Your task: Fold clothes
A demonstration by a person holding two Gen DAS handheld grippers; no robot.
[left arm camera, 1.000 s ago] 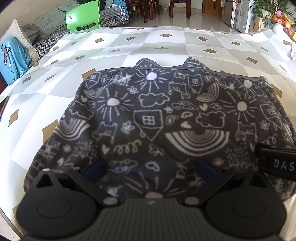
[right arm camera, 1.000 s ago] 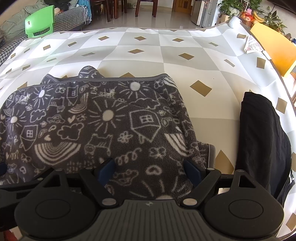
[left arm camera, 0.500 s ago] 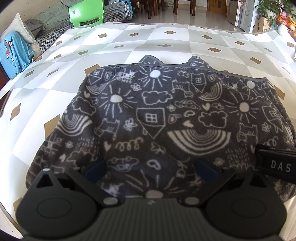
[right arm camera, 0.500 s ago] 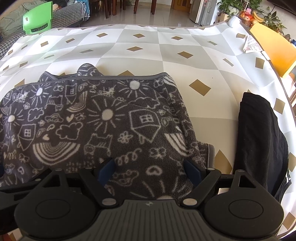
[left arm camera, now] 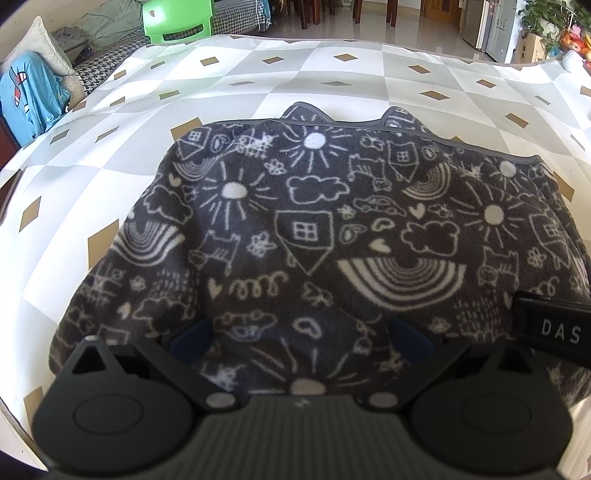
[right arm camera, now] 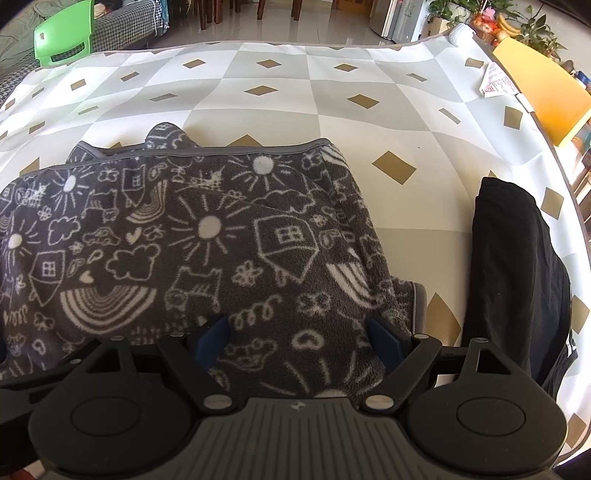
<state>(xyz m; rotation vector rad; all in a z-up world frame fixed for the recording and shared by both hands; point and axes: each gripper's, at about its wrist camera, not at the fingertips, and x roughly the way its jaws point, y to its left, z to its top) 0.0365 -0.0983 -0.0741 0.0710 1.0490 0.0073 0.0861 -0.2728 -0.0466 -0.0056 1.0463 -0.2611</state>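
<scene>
A dark grey fleece garment (left arm camera: 314, 229) with white doodles of suns, houses and rainbows lies spread on the checkered tablecloth (left arm camera: 332, 74); two ear-like points stick out past its far hem. My left gripper (left arm camera: 301, 339) sits over the garment's near left part, jaws wide apart, with fleece bulging between the blue pads (left arm camera: 192, 338). My right gripper (right arm camera: 295, 339) stands the same way over the near right part of the garment (right arm camera: 207, 240), close to its grey-trimmed right edge. The pads do not visibly pinch the cloth. The right gripper's black body (left arm camera: 550, 332) shows at the left view's right edge.
A folded black garment (right arm camera: 517, 277) lies to the right near the table's edge. A paper slip (right arm camera: 496, 83) and a yellow chair back (right arm camera: 546, 92) are at the far right. A green chair (left arm camera: 177, 18) stands beyond the far left corner, and a blue cloth (left arm camera: 26, 99) hangs off to the left.
</scene>
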